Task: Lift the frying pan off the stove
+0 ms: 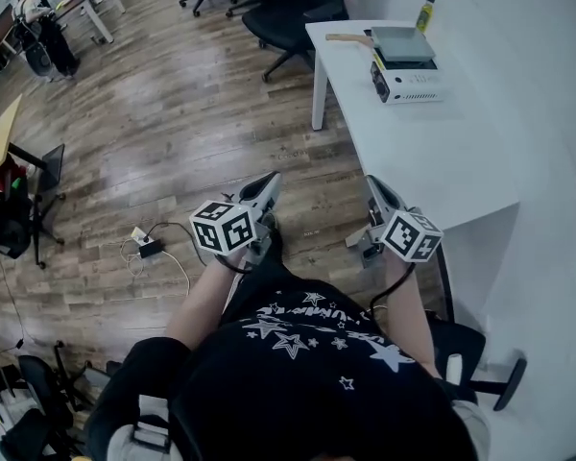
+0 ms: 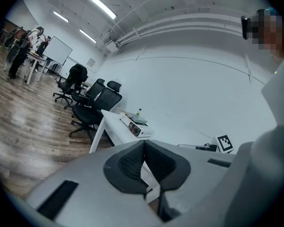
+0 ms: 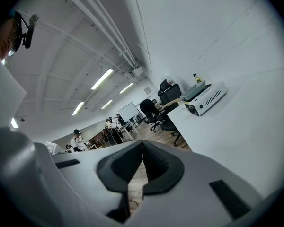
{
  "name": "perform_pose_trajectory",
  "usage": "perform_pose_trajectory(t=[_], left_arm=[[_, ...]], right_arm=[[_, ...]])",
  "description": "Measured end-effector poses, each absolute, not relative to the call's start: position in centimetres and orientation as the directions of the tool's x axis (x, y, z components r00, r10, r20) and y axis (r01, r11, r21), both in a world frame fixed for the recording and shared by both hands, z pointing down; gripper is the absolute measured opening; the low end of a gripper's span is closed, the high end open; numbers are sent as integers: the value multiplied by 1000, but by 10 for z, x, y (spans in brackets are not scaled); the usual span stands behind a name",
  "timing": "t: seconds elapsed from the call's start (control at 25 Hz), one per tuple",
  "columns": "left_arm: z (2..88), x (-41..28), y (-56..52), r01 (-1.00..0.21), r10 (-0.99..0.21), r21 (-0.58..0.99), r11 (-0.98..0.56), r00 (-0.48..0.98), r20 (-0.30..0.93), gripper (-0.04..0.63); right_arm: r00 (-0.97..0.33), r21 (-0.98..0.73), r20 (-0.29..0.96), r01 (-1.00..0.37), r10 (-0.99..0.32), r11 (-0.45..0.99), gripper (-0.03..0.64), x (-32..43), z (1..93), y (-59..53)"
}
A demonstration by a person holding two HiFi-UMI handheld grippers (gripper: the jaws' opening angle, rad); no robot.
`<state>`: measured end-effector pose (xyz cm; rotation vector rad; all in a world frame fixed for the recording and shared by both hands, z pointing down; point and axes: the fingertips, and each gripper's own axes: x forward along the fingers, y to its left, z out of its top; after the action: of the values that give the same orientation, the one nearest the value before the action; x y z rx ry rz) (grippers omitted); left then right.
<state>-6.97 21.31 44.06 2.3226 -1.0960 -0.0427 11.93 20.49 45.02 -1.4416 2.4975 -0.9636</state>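
We stand on a wooden floor (image 1: 173, 133) by the near end of a long white table (image 1: 451, 166). Black office chairs (image 1: 288, 12) are clustered by its far end. We hold the left claw (image 2: 143, 148) and the right claw (image 3: 142, 148) low in front of us. Both are fully closed with nothing between the jaws, and both are well apart from the stove (image 1: 410, 84). That white stove sits at the table's far end. The square grey frying pan (image 1: 401, 43) rests on top of it, wooden handle pointing left. A yellow-green bottle (image 1: 425, 13) stands just behind.
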Motion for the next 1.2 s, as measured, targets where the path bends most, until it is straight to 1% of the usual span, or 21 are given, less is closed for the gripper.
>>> perform_pose_trajectory(t=[0.56,0.76,1.2], left_arm=[[452,-126,64,-687,-707,546,-479,671,225,8],[451,-133,20,-658,-668,555,-509,708,228,8],[459,-164,-58,-571,-570,598,-562,792,220,8]], right_arm=[[-482,-592,305,-772,-821,233,8,82,471,64],[-454,-599,327,-778,-829,190,8,72,472,23],[-337,-645,332,-762,-881,49,8,47,474,-53]])
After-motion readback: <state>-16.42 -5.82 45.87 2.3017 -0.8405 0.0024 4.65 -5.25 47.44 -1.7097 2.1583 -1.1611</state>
